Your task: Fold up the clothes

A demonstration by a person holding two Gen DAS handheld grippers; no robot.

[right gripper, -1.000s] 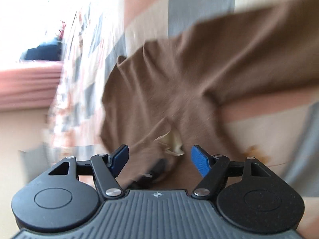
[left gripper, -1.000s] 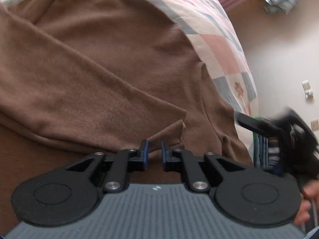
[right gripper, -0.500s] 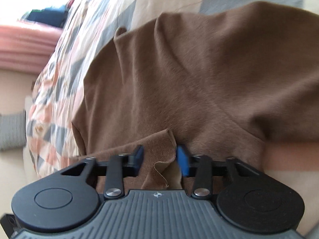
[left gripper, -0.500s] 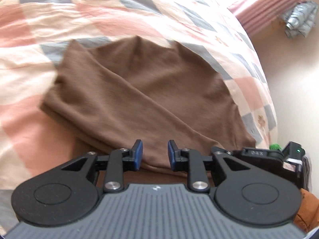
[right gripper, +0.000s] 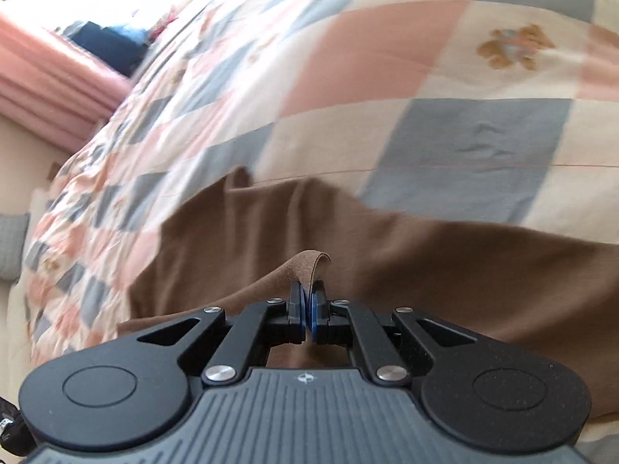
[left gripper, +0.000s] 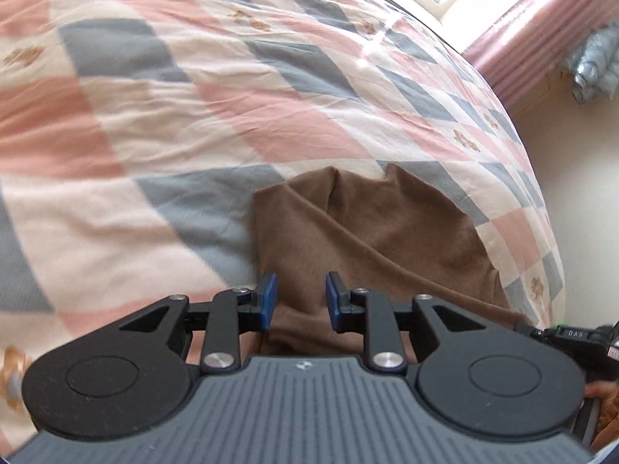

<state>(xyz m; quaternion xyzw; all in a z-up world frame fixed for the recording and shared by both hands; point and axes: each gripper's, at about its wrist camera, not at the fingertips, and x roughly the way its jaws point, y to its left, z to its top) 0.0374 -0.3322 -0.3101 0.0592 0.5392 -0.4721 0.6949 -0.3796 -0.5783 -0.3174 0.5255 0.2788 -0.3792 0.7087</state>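
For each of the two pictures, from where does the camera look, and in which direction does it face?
Left wrist: sits behind the left hand-held gripper, facing forward over the brown garment on the checked quilt; open jaws, plus the right device and fingers at the right edge.
Right wrist: sits behind the right hand-held gripper, facing across the bed; jaws pinch a garment fold.
Shared: garment, quilt, pink curtain.

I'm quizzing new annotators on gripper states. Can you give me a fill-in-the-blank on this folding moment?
1. The right gripper is ____ on a fold of the brown garment.
2. The left gripper is ____, with cloth showing between its blue pads.
3. The garment lies on a ____ bedspread.

Missing words: shut; open; checked
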